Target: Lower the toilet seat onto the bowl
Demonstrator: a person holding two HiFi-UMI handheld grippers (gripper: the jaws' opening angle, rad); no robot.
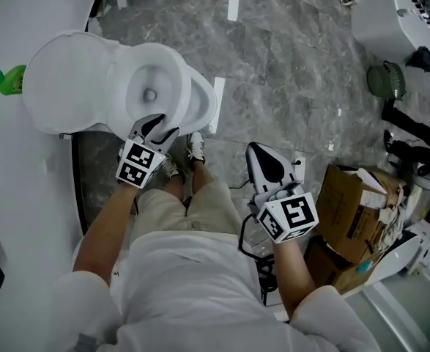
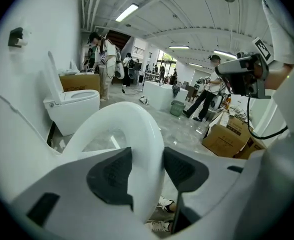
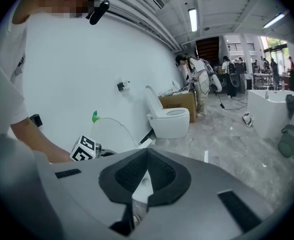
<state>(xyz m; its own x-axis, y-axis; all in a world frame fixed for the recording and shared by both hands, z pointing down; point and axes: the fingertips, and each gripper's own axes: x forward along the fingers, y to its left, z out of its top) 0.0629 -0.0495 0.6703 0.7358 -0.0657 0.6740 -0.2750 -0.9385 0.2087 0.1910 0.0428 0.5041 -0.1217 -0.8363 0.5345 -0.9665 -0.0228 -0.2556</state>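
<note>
The white toilet stands against the wall with its lid (image 1: 61,83) raised. Its seat (image 1: 138,64) is tilted part way down above the bowl rim (image 1: 204,103). My left gripper (image 1: 158,127) has the seat's front edge between its jaws. In the left gripper view the seat ring (image 2: 121,119) fills the gap of the left gripper (image 2: 147,159), with both pads against it. My right gripper (image 1: 253,149) hangs to the right of the toilet over the floor. It is shut at the tips with nothing in it (image 3: 145,156).
A second toilet (image 3: 169,121) stands further along the wall. A cardboard box (image 1: 354,204) sits on the floor at the right, with a green bucket (image 1: 385,79) and a white tub (image 3: 272,109) beyond. The person's shoes (image 1: 194,149) stand before the bowl. People stand in the background.
</note>
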